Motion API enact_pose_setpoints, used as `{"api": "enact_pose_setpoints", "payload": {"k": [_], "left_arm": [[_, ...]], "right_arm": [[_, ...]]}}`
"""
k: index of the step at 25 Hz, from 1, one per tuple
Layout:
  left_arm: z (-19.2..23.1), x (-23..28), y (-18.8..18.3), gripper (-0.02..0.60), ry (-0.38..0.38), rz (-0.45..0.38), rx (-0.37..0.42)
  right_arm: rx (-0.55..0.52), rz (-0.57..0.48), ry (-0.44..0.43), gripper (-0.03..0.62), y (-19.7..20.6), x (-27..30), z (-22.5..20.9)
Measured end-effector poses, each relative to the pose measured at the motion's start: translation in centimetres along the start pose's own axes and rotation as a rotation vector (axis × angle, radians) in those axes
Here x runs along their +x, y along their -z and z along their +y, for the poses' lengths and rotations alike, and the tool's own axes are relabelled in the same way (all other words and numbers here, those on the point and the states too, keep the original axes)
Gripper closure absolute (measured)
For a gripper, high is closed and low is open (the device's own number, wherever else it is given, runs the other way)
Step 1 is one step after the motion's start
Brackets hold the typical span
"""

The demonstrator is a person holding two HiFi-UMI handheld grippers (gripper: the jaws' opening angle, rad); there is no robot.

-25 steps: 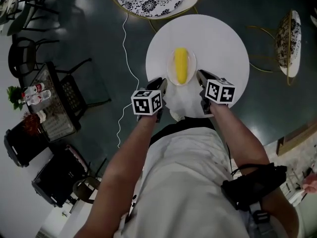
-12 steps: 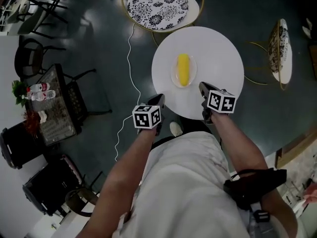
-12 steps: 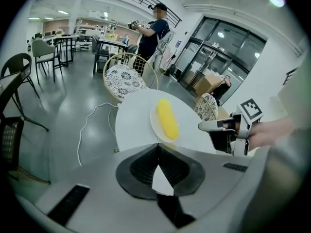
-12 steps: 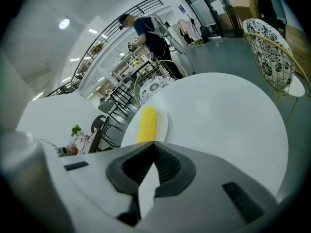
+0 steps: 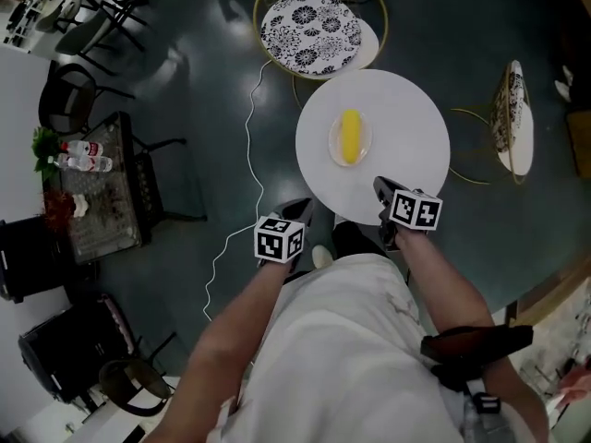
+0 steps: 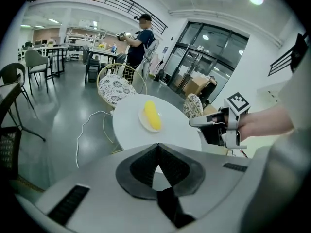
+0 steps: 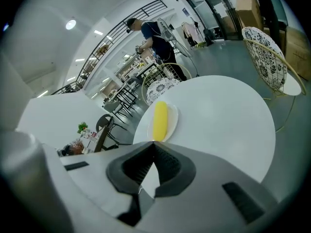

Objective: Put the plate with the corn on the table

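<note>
**Both grippers closed and empty; plate with corn on the table**

The left gripper [image 6: 156, 145] has its jaws pressed together at the tips with nothing between them. In its own view the right gripper [image 7: 154, 142] is the same, tips meeting and empty.

In the head view both sit at the lower edge of the round white table [image 5: 406, 146]. The left one is at the rim on the lower left, and the right one's tips reach over the near rim.

The plate [image 5: 335, 148] rests on the table, a little left of its centre and apart from both grippers. The corn [image 5: 351, 137] lies on the plate, lengthwise up the frame.

A chair [image 5: 309, 28] with a black-and-white patterned seat stands just beside the table's upper edge. A second chair [image 5: 511, 118] stands at the right. A white cable [image 5: 247, 155] trails over the dark floor left of the table.
</note>
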State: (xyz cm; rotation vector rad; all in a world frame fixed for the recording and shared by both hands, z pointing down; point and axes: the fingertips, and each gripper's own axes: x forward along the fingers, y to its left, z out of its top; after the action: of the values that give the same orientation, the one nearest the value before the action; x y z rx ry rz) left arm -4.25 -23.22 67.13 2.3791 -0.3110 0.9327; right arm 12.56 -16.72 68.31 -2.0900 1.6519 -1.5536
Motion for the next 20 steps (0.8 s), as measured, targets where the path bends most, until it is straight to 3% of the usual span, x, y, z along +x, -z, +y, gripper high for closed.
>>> {"api": "enact_pose_setpoints", "payload": {"k": [20], "left_arm": [[-3.4,-7.6,3.0,0.574,0.09,-0.135,-0.033]], "right_arm": [[-0.051,-0.033,-0.099,0.586,5.0,-5.5,7.2]]}}
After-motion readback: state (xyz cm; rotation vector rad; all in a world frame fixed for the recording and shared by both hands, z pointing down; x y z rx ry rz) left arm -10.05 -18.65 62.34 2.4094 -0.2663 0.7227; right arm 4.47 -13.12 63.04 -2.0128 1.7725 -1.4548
